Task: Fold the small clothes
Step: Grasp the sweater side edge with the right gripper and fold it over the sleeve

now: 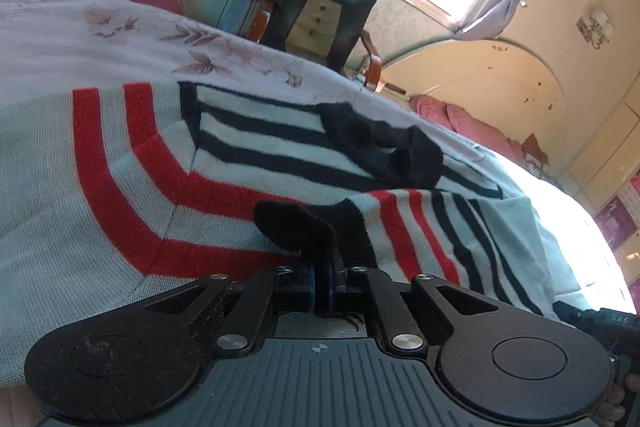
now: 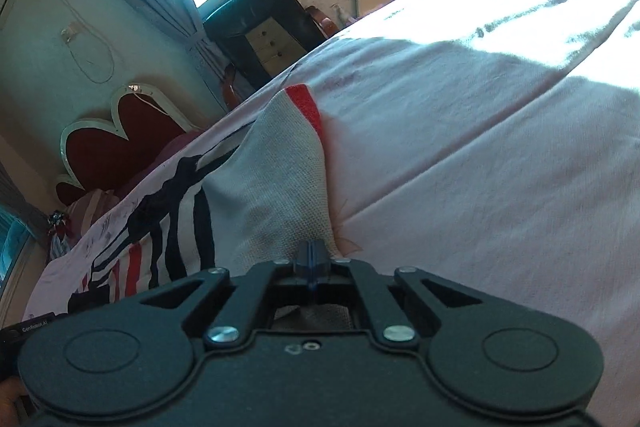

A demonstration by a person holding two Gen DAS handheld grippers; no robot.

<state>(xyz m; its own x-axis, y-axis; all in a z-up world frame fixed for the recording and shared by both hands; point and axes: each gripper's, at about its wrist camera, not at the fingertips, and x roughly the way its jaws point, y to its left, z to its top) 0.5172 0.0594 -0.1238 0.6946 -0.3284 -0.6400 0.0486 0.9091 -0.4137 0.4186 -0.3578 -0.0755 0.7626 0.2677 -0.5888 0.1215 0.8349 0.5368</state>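
Note:
A small knitted sweater (image 1: 120,187), pale grey with red and dark navy stripes and black ribbed trim, lies spread on the bed. In the left wrist view my left gripper (image 1: 322,269) is shut on a black ribbed cuff (image 1: 296,227), which bulges up out of the pads. Beyond it lies the black collar (image 1: 384,147). In the right wrist view my right gripper (image 2: 311,259) is shut on a plain grey edge of the sweater (image 2: 280,187). That cloth draws up into a peak at the closed pads. A red stripe (image 2: 306,103) shows at its far end.
The bed is covered by a pale pink sheet (image 2: 460,147) with a leaf print, sunlit at the far side. A black armchair (image 1: 328,11) holding a small wooden drawer box stands beyond the bed under the window. A red heart-shaped headboard (image 2: 104,143) and pillows lie at one end.

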